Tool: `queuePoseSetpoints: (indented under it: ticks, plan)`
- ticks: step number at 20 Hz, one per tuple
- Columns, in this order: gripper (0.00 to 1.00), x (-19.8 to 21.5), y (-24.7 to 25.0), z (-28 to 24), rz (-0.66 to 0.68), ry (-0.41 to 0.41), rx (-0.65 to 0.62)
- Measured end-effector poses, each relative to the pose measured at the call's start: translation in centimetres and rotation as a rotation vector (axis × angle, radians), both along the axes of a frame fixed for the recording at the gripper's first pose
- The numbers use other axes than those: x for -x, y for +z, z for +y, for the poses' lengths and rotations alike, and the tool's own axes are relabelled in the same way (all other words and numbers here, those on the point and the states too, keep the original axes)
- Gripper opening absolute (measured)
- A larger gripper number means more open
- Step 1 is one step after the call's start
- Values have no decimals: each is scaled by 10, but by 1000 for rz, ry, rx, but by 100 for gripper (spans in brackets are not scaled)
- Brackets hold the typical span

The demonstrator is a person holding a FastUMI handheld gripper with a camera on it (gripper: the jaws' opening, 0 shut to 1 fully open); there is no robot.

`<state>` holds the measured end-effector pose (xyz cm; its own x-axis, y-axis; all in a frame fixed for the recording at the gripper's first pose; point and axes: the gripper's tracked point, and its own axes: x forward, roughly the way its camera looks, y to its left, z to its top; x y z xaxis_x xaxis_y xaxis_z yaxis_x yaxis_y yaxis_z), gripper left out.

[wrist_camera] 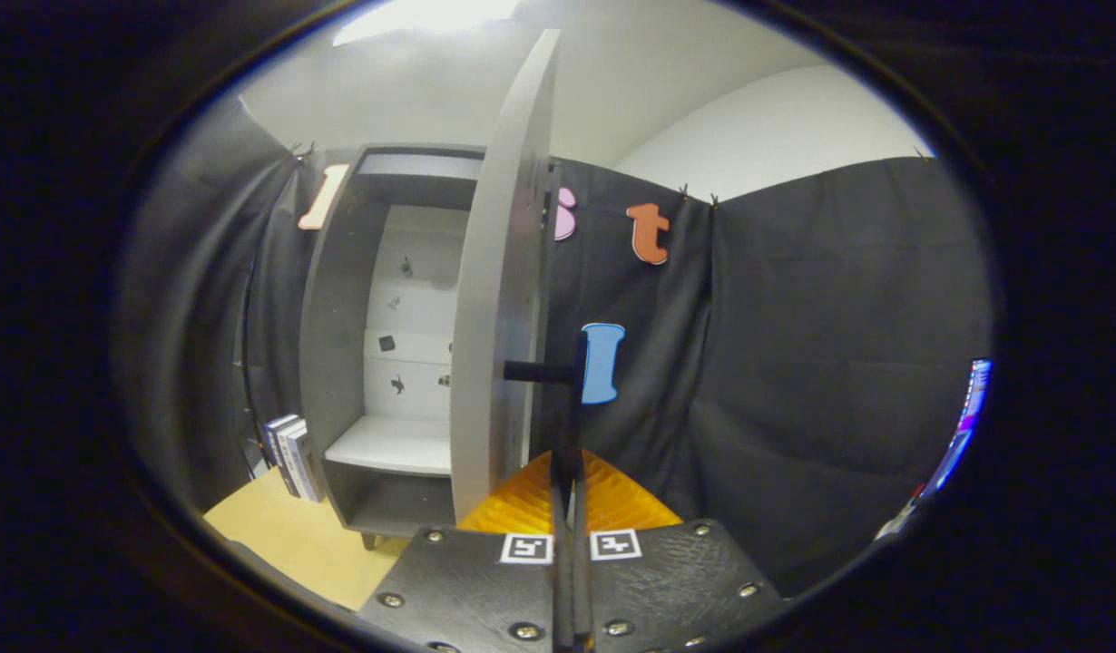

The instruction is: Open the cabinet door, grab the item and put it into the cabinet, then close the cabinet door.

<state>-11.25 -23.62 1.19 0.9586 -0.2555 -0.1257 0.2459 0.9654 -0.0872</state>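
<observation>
The grey cabinet (336, 363) stands with its door (494, 345) swung wide, so I see the door nearly edge-on just left of my fingers. Its black handle (579, 390) is a vertical bar held off the door face by a short stub. My gripper (569, 462) is shut on that bar, with the bar running down between the two fingers (522, 503). Inside the cabinet, a white shelf (390, 444) sits against a pale back panel, with a darker lower compartment beneath it.
A few books (290, 458) stand upright against the cabinet's left side on a light wooden surface (295, 535). Black cloth walls enclose the booth to the right and behind. A lit screen (966, 426) shows at the far right.
</observation>
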Motion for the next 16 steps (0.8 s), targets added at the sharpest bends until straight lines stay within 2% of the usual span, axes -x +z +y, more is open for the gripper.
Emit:
queuePoseSetpoints:
  ticks: [6, 12, 16]
  plan:
    - [1, 7, 0, -5, 12, 12, -16]
    - [1, 45, 18, -37, -41, -125, -8]
    - [1, 45, 17, -36, -39, -182, 22]
